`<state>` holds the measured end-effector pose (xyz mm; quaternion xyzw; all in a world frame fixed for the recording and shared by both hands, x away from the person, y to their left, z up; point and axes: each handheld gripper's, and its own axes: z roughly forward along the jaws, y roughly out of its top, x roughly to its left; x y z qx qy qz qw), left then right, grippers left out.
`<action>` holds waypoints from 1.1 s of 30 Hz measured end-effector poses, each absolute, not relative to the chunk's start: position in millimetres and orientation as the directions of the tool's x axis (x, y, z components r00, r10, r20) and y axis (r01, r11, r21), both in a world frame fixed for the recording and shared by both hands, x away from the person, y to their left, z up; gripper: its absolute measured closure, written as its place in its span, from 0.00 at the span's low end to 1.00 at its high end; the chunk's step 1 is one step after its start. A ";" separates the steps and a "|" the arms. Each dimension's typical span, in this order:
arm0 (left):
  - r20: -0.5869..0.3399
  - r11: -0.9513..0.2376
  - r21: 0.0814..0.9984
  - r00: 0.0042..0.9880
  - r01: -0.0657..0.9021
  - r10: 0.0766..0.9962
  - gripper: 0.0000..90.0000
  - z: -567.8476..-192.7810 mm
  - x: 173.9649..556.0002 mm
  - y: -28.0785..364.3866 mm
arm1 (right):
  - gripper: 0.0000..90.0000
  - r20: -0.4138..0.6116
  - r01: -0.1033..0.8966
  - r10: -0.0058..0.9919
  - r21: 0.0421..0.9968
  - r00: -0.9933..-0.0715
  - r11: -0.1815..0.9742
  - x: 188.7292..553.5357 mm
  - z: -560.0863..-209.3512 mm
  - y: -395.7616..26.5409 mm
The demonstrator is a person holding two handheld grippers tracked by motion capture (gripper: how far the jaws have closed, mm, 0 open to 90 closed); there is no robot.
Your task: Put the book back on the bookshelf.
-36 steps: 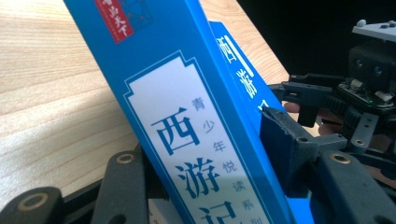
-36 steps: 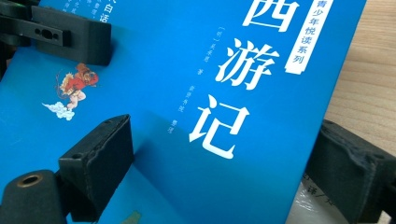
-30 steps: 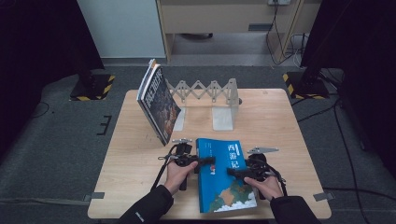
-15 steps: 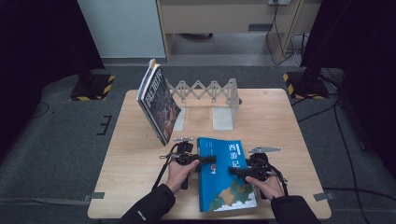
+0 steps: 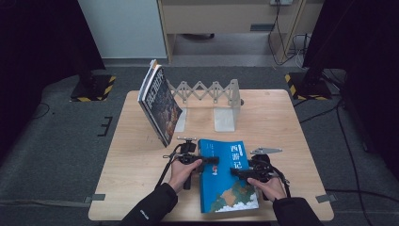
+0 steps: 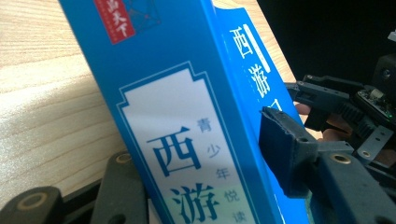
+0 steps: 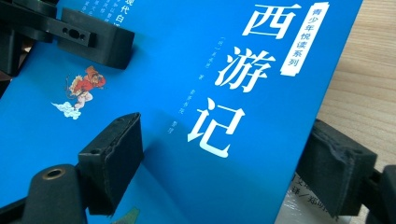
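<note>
Both hands reach in low over the table (image 5: 141, 155); left gripper (image 5: 210, 160) and right gripper (image 5: 239, 172) fingers clamp the blue book (image 5: 226, 181) from opposite edges.

A blue book (image 5: 226, 176) lies closed near the front edge of the table, its front cover up, with large white characters on the cover, a small cartoon figure on a cloud, and a green landscape at the bottom. Its thick spine carries white-panelled lettering (image 6: 187, 154).
</note>
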<state>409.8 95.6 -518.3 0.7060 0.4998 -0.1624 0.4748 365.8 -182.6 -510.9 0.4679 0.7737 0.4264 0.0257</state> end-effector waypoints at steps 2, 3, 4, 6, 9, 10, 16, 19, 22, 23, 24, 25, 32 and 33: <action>-0.711 -0.045 0.509 0.450 0.859 0.541 0.51 -519.7 410.1 95.4 | 0.21 0.354 0.698 0.746 0.688 -0.564 0.201 366.1 -511.4 -182.7; -0.716 -0.040 0.510 0.450 0.859 0.533 0.50 -520.9 410.6 94.7 | 0.21 0.357 0.701 0.747 0.685 -0.561 0.199 365.9 -511.4 -182.7; -0.728 -0.029 0.503 0.442 0.864 0.524 0.50 -522.1 411.1 93.9 | 0.21 0.356 0.701 0.747 0.685 -0.561 0.199 365.8 -511.4 -182.6; -0.738 -0.022 0.497 0.436 0.867 0.514 0.49 -524.2 412.5 93.1 | 0.21 0.358 0.701 0.746 0.685 -0.562 0.199 366.0 -511.4 -182.9; -0.763 -0.005 0.477 0.416 0.879 0.495 0.48 -527.7 414.8 91.7 | 0.21 0.360 0.701 0.744 0.685 -0.562 0.199 366.3 -511.6 -182.9; -0.766 -0.003 0.473 0.412 0.881 0.493 0.48 -528.1 415.2 91.5 | 0.21 0.365 0.705 0.744 0.682 -0.559 0.195 366.3 -511.6 -182.8; -0.792 0.034 0.439 0.369 0.898 0.486 0.60 -524.0 413.7 94.4 | 0.21 0.363 0.696 0.739 0.691 -0.567 0.195 366.4 -511.5 -182.9; -0.763 0.027 0.494 0.418 0.869 0.494 0.63 -513.5 409.8 94.8 | 0.21 0.375 0.693 0.733 0.699 -0.567 0.179 366.8 -510.0 -184.0; -0.722 0.001 0.544 0.467 0.839 0.510 0.64 -500.2 406.8 94.5 | 0.19 0.394 0.692 0.722 0.704 -0.568 0.160 367.4 -509.2 -184.1; -0.712 -0.004 0.557 0.480 0.831 0.512 0.64 -497.2 406.3 94.4 | 0.19 0.392 0.683 0.720 0.713 -0.573 0.156 367.3 -508.5 -183.8; -0.693 -0.019 0.578 0.503 0.816 0.516 0.64 -493.5 406.1 94.6 | 0.19 0.392 0.680 0.719 0.718 -0.574 0.151 366.9 -507.8 -183.5; -0.677 -0.030 0.595 0.521 0.803 0.519 0.64 -489.5 405.7 94.5 | 0.19 0.394 0.675 0.717 0.723 -0.576 0.145 366.8 -507.2 -183.2; -0.638 -0.061 0.634 0.567 0.771 0.522 0.65 -477.4 403.8 94.4 | 0.18 0.403 0.664 0.704 0.736 -0.584 0.130 366.7 -504.3 -182.2; -0.634 -0.063 0.640 0.573 0.766 0.520 0.65 -475.1 403.6 94.3 | 0.17 0.403 0.662 0.702 0.738 -0.587 0.130 367.0 -503.7 -182.2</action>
